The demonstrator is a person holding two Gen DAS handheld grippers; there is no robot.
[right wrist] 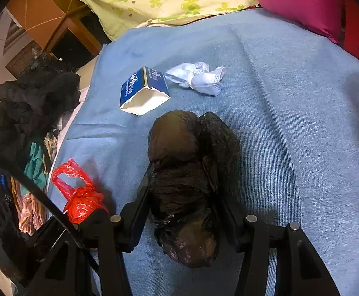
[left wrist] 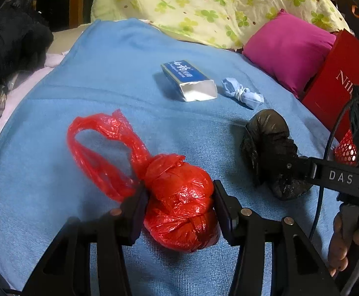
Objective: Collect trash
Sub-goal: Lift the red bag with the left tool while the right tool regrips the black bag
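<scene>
Below, the left gripper [left wrist: 179,212] had both pads pressed against a knotted red plastic bag [left wrist: 179,204] lying on the blue blanket [left wrist: 105,86]. Just beside it, the right gripper [right wrist: 184,209] clamped a crumpled black bag [right wrist: 186,185], whose bulk hid the right finger's pad. Farther back lay an open blue carton [left wrist: 189,81] and a tied pale mask [left wrist: 241,93], apart. Only part of a red paper bag [left wrist: 339,81] showed, its lettering cut off at the edge.
</scene>
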